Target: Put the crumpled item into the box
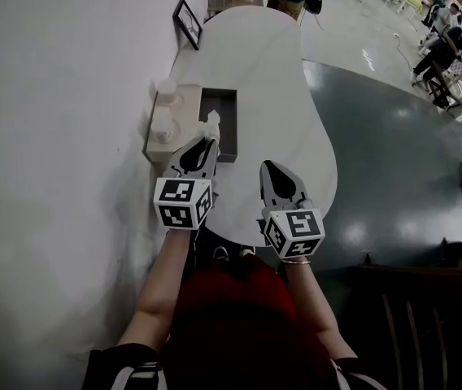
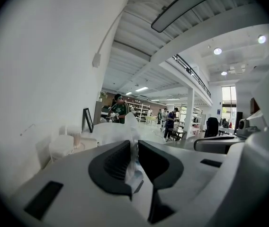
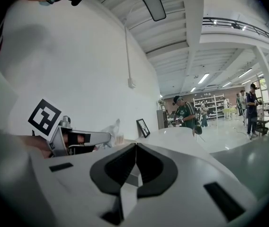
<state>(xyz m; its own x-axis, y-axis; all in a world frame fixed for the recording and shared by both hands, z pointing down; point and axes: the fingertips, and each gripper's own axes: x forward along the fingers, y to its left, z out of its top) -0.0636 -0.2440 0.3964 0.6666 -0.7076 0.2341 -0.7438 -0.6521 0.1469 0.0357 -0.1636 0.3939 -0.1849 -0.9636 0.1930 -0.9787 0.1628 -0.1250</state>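
Note:
A white crumpled item (image 1: 212, 121) is pinched in my left gripper (image 1: 207, 142), which is shut on it and hovers at the near edge of the dark grey open box (image 1: 228, 97) on the white table (image 1: 272, 80). In the left gripper view the crumpled item (image 2: 119, 132) rises between and beyond the jaws of the left gripper (image 2: 134, 149). My right gripper (image 1: 268, 169) hangs over the table to the right of the box, shut with nothing in it. From the right gripper view the right gripper (image 3: 136, 151) has its jaws together, and the left gripper (image 3: 107, 137) shows with the crumpled item (image 3: 112, 126).
A beige tray (image 1: 189, 97) with white cups stands left of the box, against the wall. A black picture frame (image 1: 187, 21) leans further back. The table's curved right edge drops to a dark floor (image 1: 394, 169). Several people are far off in the hall.

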